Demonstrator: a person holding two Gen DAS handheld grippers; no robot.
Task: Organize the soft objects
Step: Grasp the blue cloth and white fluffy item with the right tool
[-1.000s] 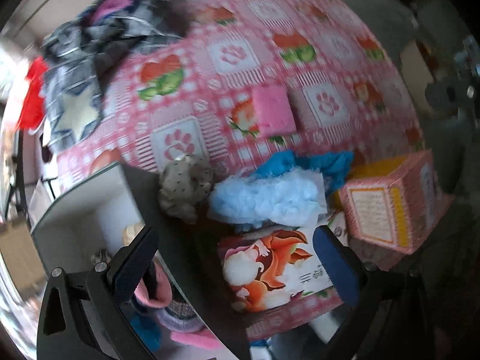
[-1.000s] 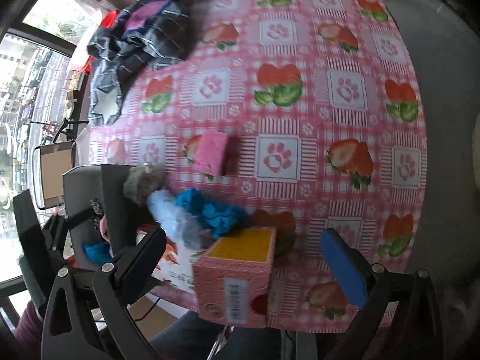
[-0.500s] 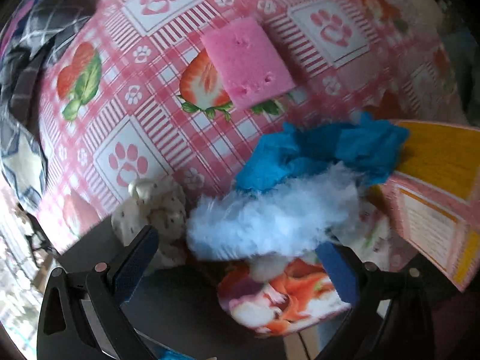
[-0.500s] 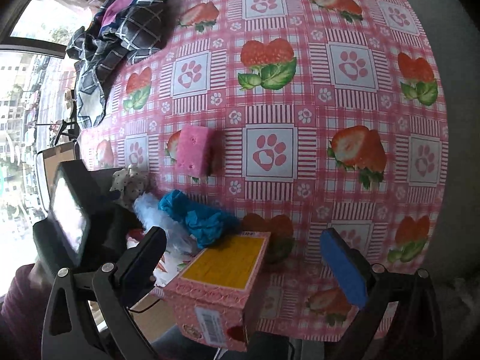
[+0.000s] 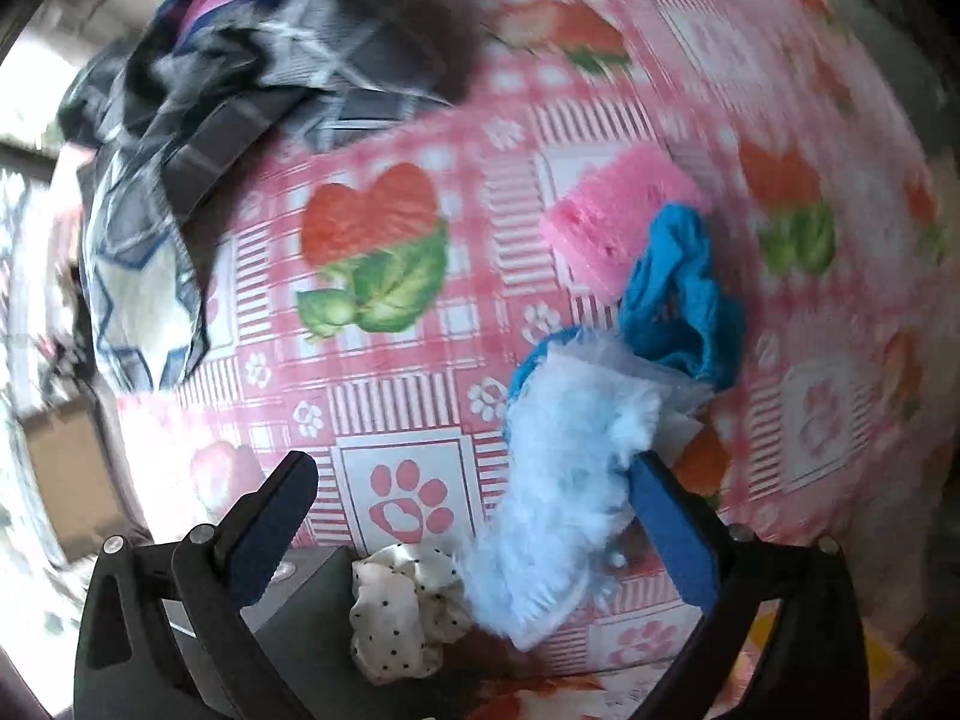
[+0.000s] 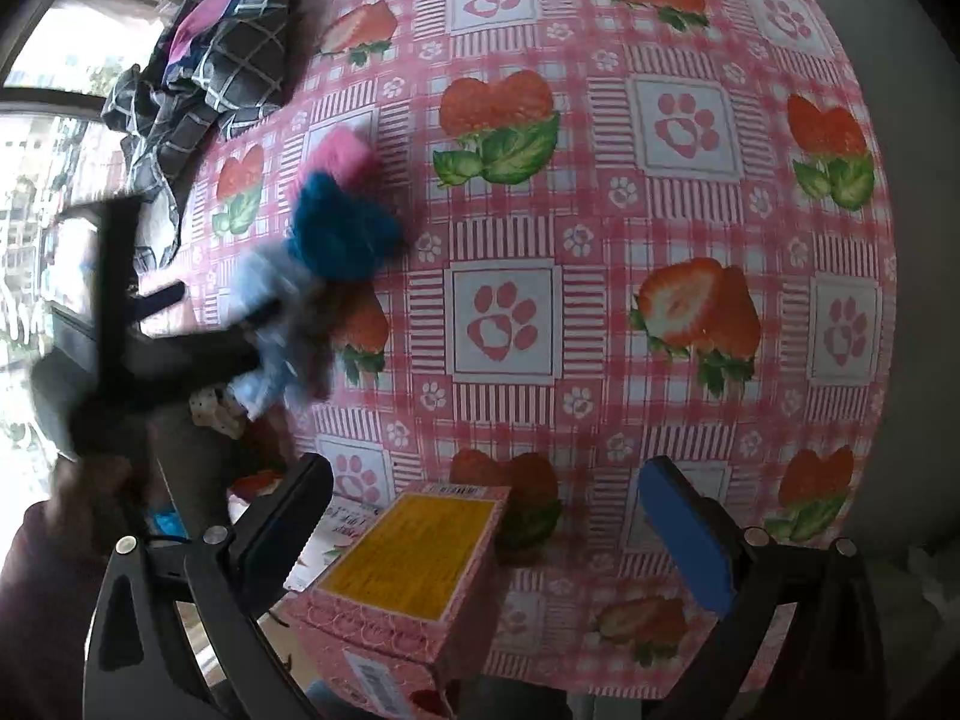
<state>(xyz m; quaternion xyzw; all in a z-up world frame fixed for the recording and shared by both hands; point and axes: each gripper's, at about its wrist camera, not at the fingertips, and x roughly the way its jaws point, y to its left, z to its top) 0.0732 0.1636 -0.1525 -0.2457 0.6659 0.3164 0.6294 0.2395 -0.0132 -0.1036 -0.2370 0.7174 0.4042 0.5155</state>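
My left gripper (image 5: pixel 474 480) is open, low over the strawberry tablecloth. A fluffy light-blue soft piece (image 5: pixel 570 480) lies between its fingers, against the right fingertip (image 5: pixel 660 492). A blue cloth (image 5: pixel 678 300) and a pink sponge (image 5: pixel 612 210) lie just beyond it. A white dotted scrunchie (image 5: pixel 402 618) sits below, on the dark bin's edge. My right gripper (image 6: pixel 480 510) is open and empty above a pink and yellow box (image 6: pixel 414 564). In the right wrist view the left gripper (image 6: pixel 150 354) is blurred beside the fluffy piece (image 6: pixel 270 312) and blue cloth (image 6: pixel 342 228).
A dark plaid garment (image 5: pixel 240 90) lies heaped at the table's far left, also in the right wrist view (image 6: pixel 210 72). A dark storage bin (image 5: pixel 312 630) stands at the near-left edge. A printed tissue pack (image 6: pixel 336 534) lies by the box.
My left gripper has swung forward and down over the table, so the fluffy light-blue piece now sits between its fingers. The right gripper moved a little closer to the table.
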